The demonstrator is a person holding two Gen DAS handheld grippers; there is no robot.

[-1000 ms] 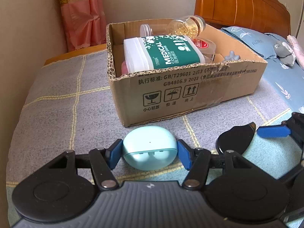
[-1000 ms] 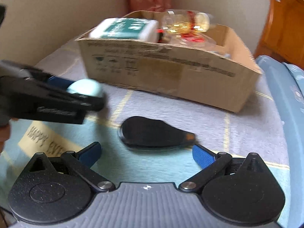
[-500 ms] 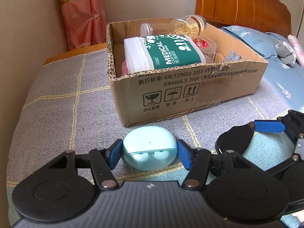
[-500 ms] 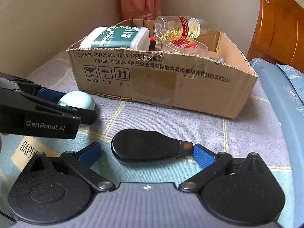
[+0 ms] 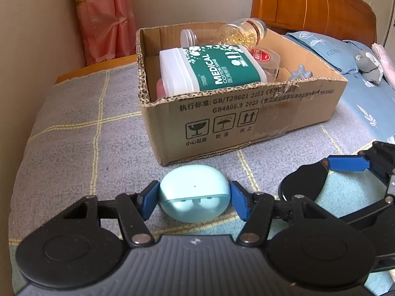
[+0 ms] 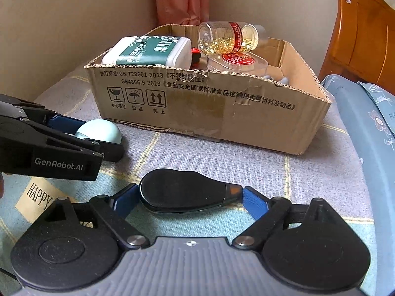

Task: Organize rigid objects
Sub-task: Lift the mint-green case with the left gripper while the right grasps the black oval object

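1. Left claw (image 5: 195, 198) clamped on pale blue earbud case (image 5: 194, 192), resting on bed blanket (image 5: 74, 143) before cardboard box (image 5: 246, 128).
2. Right claw (image 6: 188, 197) pinching black teardrop-shaped object (image 6: 180, 190); type hard to make out.
3. Red-capped item (image 6: 195, 53) in box seen only from right wrist.

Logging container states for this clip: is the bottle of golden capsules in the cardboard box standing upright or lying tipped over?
Tipped. The capsule bottle lies on its side atop other items in the cardboard box, its capsules pooled along the lower side.
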